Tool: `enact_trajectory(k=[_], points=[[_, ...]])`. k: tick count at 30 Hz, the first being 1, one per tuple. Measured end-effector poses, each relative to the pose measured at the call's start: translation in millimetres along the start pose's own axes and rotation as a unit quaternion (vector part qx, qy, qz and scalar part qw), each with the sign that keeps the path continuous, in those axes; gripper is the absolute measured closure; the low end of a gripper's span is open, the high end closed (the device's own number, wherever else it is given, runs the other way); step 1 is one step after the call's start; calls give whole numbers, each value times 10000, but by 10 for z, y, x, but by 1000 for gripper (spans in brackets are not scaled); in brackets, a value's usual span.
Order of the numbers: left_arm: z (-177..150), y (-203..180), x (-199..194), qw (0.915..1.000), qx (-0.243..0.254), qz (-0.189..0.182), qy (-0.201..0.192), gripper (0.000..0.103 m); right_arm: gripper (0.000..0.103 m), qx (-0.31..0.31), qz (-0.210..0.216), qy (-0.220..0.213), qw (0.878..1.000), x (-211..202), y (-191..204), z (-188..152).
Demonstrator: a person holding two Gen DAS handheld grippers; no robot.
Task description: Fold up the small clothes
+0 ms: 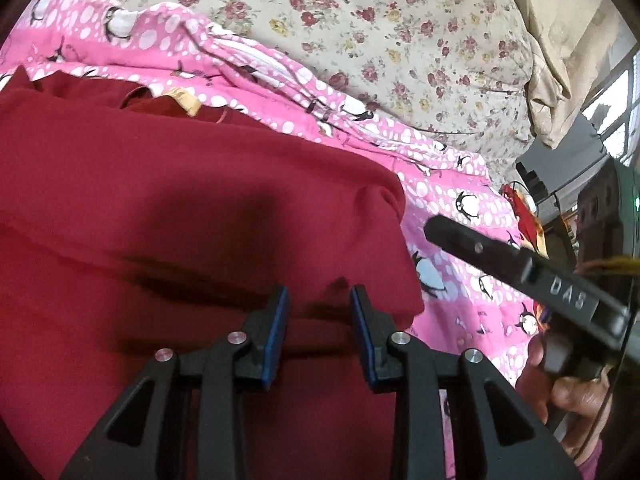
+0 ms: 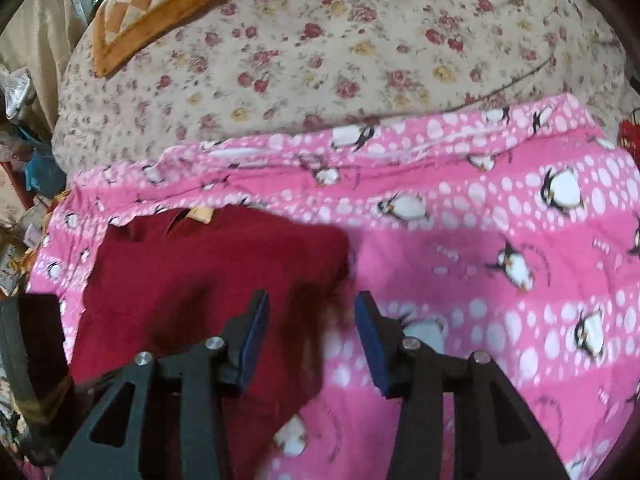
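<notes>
A dark red garment (image 1: 180,208) lies folded on a pink penguin-print sheet (image 1: 452,208). Its neck opening with a yellow label (image 1: 184,100) is at the far side. My left gripper (image 1: 319,296) is open and empty, low over the garment's near right part. My right gripper (image 2: 312,304) is open and empty, hovering over the right edge of the red garment (image 2: 192,276) where it meets the pink sheet (image 2: 500,260). The right gripper also shows in the left wrist view (image 1: 436,228) at the right, held in a hand.
A floral beige bedcover (image 2: 340,60) lies beyond the pink sheet. An orange checked cushion (image 2: 156,4) sits on it at the far left. Clutter (image 2: 24,160) is off the bed's left side. A curtain (image 1: 560,60) and a window are at the far right.
</notes>
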State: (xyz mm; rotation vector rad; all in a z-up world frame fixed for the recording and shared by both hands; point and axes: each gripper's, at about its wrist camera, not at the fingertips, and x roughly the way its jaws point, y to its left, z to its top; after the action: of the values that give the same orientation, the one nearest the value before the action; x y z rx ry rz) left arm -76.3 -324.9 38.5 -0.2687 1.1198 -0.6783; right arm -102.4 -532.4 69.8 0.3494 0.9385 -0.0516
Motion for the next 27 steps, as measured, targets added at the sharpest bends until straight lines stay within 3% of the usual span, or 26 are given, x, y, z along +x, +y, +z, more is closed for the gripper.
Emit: enact_trajectory(k=[8, 11, 16, 21, 24, 27], points=[[-29, 235, -429, 9990, -77, 355, -253, 92, 56, 154, 142, 80, 9997, -66, 27, -192], [-18, 272, -480, 9990, -157, 314, -265, 92, 56, 259, 133, 72, 9995, -68, 18, -196], [-46, 146, -368, 9998, -112, 107, -116, 92, 56, 282, 111, 131, 9995, -75, 55, -243], [-7, -11, -176, 9997, -172, -168, 13, 92, 56, 135, -14, 694, 9975, 65, 24, -371], [-32, -11, -54, 9975, -440, -515, 177, 92, 55, 156, 79, 432, 9989, -72, -59, -362], [-75, 2, 49, 9941, -727, -758, 277, 91, 48, 402, 275, 215, 9986, -126, -208, -256]])
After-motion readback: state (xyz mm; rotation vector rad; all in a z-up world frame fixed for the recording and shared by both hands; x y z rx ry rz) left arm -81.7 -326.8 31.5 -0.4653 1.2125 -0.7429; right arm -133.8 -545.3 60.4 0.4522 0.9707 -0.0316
